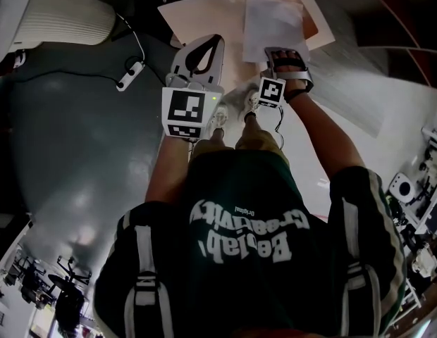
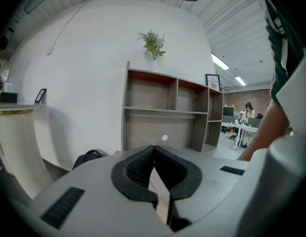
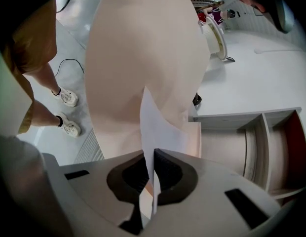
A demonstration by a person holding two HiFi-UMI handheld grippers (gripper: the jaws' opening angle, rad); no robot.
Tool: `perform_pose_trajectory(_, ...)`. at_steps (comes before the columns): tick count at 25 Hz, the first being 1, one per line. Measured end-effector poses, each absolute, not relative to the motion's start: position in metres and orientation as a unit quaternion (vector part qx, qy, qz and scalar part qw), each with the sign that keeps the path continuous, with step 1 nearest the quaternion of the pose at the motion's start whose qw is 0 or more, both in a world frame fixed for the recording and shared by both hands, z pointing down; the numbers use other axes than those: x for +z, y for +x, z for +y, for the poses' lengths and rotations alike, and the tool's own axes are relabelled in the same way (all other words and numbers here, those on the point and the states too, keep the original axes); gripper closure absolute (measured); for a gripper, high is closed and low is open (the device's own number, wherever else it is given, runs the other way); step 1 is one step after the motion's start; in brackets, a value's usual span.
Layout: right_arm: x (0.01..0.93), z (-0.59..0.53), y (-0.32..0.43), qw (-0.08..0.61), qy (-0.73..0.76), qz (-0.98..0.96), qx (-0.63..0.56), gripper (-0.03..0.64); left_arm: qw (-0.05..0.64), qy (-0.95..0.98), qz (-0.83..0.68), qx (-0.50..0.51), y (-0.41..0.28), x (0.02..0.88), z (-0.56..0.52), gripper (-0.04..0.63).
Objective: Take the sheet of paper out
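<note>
Pinching the sheet of paper (image 1: pixel 271 23) in the right gripper (image 1: pixel 285 53) while the left gripper (image 1: pixel 206 46) clamps the tan envelope (image 1: pixel 204 13).

In the right gripper view, the right gripper (image 3: pixel 149 154) has its jaws closed tight on the near edge of the white sheet of paper (image 3: pixel 155 127). The sheet rises from between the pads and lies against the broad face of the tan envelope (image 3: pixel 143 48) behind it. In the left gripper view, the left gripper (image 2: pixel 154 149) has its jaw tips pressed together, with a thin edge of the tan envelope (image 2: pixel 163 204) caught between the pads lower down. From the head view, both grippers are held out in front of the person. They grip the papers side by side at their near edge, with the white sheet on the right, overlapping the tan. How far the sheet sits inside the envelope cannot be told.
</note>
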State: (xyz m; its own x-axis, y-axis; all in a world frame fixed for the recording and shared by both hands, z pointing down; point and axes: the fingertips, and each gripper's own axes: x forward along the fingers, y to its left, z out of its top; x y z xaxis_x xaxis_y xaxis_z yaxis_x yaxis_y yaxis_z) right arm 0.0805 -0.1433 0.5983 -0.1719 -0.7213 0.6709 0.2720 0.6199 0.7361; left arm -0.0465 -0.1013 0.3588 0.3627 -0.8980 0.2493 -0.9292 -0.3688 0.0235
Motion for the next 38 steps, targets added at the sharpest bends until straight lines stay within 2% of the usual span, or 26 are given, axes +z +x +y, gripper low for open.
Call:
perform_pose_trajectory(9, 0.583, -0.155, 0.071, 0.585, 0.204, -0.703, -0.349, 0.583, 0.076, 0.826, -0.55, 0.099, -0.047, 0.362, -0.11, 0.578)
perform_pose_trajectory(18, 0.555, -0.159, 0.044, 0.493, 0.281, -0.802, -0.184, 0.583, 0.064, 0.833, -0.538, 0.11, -0.056, 0.368, -0.122, 0.578)
perform_pose_trajectory(27, 0.518, -0.169, 0.042, 0.41, 0.343, -0.842, -0.076, 0.583, 0.065, 0.829, -0.546, 0.103, -0.07, 0.369, -0.139, 0.578)
perform_pose_trajectory(38, 0.461, -0.173, 0.048, 0.318, 0.427, -0.846, -0.031, 0.583, 0.047, 0.844, -0.527, 0.089, -0.063, 0.354, -0.158, 0.578)
